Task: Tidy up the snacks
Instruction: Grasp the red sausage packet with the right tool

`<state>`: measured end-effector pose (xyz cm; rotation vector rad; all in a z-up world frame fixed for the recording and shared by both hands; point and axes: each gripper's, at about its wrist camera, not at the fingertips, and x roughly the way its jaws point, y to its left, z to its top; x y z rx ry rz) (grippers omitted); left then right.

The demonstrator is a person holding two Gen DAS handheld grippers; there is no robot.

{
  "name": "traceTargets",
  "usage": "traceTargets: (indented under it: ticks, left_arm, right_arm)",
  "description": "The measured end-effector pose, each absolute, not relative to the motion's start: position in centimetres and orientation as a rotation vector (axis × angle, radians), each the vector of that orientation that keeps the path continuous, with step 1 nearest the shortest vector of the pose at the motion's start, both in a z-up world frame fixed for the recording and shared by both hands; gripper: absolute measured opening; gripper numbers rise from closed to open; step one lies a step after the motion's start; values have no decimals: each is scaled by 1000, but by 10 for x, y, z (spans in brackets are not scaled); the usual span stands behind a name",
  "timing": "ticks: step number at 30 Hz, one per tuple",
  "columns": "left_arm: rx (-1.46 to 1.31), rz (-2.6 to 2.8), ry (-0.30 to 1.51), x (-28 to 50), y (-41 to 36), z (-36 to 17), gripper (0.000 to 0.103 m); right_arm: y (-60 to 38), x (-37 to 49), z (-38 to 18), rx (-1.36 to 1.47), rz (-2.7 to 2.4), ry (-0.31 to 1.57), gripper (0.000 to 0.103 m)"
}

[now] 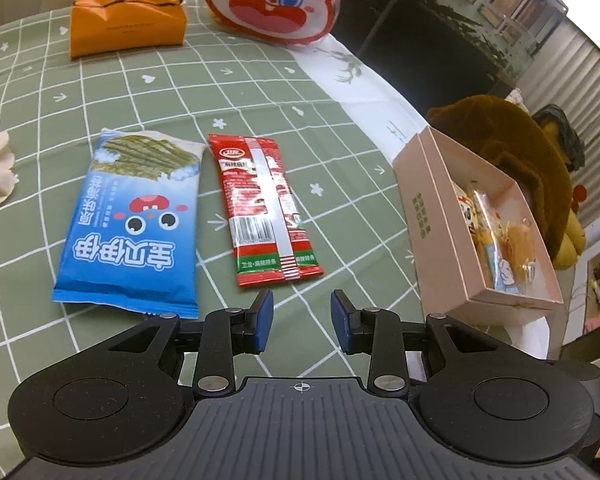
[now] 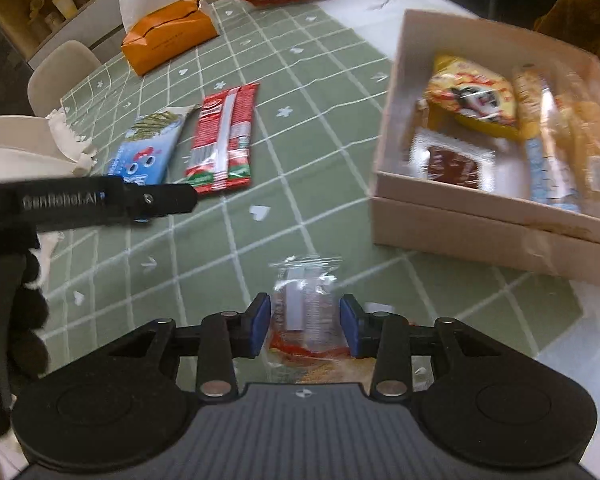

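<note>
Your right gripper (image 2: pixel 304 330) pinches clear plastic snack packet (image 2: pixel 305 300), presumably bound for pink cardboard box (image 2: pixel 488 232); left gripper (image 1: pixel 301 322) parted, empty.

My left wrist cam sits low over the bench (image 1: pixel 260 92), looking forward along the left claw (image 1: pixel 302 320), with the pink box (image 1: pixel 432 216) at 3 o'clock. My right wrist cam is also low and close, facing along the right claw (image 2: pixel 304 326), box (image 2: pixel 480 216) at 2 o'clock. Both share the blue packet (image 1: pixel 136 224) (image 2: pixel 148 152), red packet (image 1: pixel 264 208) (image 2: pixel 222 140), orange tissue box (image 1: pixel 126 20) (image 2: pixel 168 36) and box.
</note>
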<state>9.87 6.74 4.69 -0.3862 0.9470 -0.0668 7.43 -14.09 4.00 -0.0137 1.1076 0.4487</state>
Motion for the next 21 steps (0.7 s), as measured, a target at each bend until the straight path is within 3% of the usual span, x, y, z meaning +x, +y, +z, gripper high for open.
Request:
traceTargets:
  ticks: [3,11,15,21]
  left_arm:
    - [-381,-39,929,96,70,49,36]
    - [-467,117,860,88,118,51,36]
    - [-483,170,845,80,140,53,36]
    - [-527,206,839,69,161,50,36]
  right_arm:
    - [-146,70,39,-54,402,1067,61]
    - [-109,81,59,-121,492,983,65]
    - [-62,106,64,-196,527,937,76]
    - [6,154,48,-264,517,942,77]
